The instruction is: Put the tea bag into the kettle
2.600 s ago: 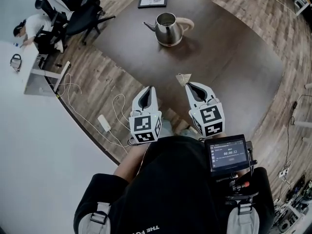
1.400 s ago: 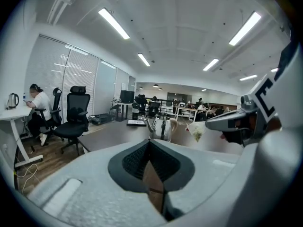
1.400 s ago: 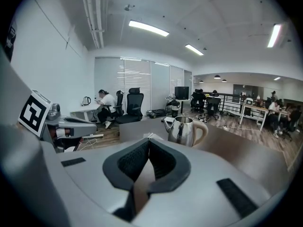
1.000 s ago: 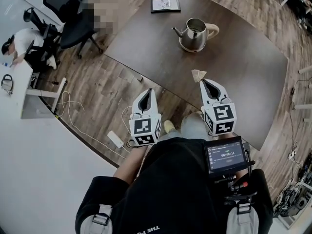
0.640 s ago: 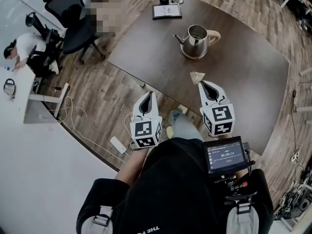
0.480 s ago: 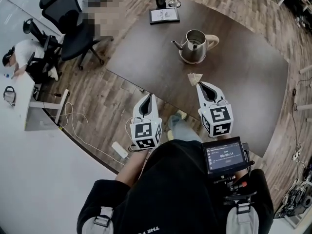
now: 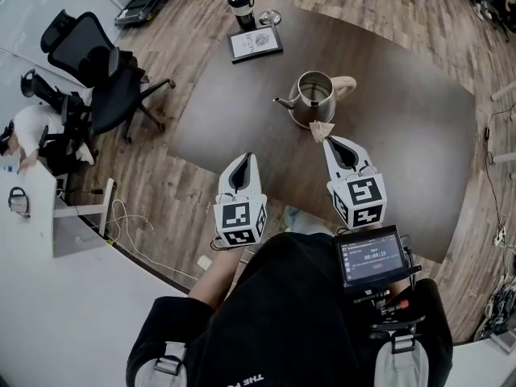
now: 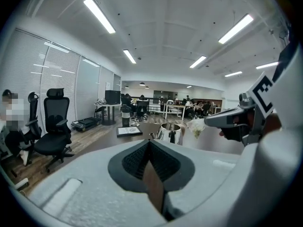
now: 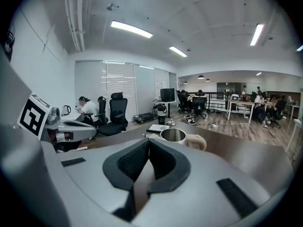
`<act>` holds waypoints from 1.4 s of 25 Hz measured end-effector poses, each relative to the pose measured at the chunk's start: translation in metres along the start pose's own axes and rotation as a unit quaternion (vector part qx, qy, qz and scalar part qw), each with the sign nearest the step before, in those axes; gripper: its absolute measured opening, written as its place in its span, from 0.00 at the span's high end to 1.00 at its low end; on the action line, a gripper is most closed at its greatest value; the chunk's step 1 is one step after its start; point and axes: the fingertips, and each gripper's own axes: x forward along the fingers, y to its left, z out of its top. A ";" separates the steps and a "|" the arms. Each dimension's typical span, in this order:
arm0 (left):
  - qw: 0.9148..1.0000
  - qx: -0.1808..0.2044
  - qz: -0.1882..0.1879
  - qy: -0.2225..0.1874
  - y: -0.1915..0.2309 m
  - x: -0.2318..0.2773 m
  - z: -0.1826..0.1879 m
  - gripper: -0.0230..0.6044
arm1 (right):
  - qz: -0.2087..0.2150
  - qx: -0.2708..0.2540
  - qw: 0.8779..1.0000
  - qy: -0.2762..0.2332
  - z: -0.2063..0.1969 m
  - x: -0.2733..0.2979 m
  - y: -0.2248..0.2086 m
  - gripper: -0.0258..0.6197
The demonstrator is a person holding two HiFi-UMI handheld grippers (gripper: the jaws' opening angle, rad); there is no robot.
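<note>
- The tea bag [image 7: 321, 130] is a small, pale, three-cornered pouch. In the left gripper view [image 8: 197, 126] its thin wall lets a darker, greenish-brown fill show through low down.
- It hangs off the very tip of the right gripper [image 7: 328, 140], whose jaws are pressed together on it. It sits in the air above the table [image 7: 403, 135], on the side of the kettle that faces the near edge.
- In the head view the bag overlaps the kettle's foot, and whether the two touch cannot be told.
- The kettle [image 7: 313, 97] is polished steel with an open top, a pale handle and a thin spout. It stands upright about mid-table.
- In the right gripper view the kettle [image 9: 173, 136] lies straight ahead, past the closed jaw tips.
- The left gripper [image 7: 242, 158] has its jaws together with nothing between them. It is over the table's near edge, well apart from the kettle.
- A framed card [image 7: 255, 43] lies by the far left corner, and a dark tumbler [image 7: 241, 8] stands just beyond it.
</note>
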 end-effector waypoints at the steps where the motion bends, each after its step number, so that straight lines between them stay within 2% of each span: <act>1: 1.000 0.004 -0.006 0.002 0.002 0.009 0.003 0.96 | -0.005 0.003 1.000 -0.002 0.004 0.005 -0.004 0.94; 11: 0.998 0.042 -0.052 0.009 -0.004 0.077 0.040 0.96 | -0.034 0.041 0.998 -0.024 0.034 0.034 -0.047 0.95; 20: 0.994 0.051 -0.093 0.023 -0.005 0.117 0.042 0.96 | -0.074 0.058 0.995 -0.026 0.041 0.049 -0.069 0.95; 28: 0.984 0.059 -0.167 0.029 -0.014 0.147 0.050 0.96 | -0.142 0.063 0.988 -0.025 0.056 0.048 -0.082 0.95; 35: 0.978 0.060 -0.200 0.010 -0.011 0.161 0.068 0.96 | -0.178 0.056 0.982 -0.026 0.070 0.048 -0.083 0.95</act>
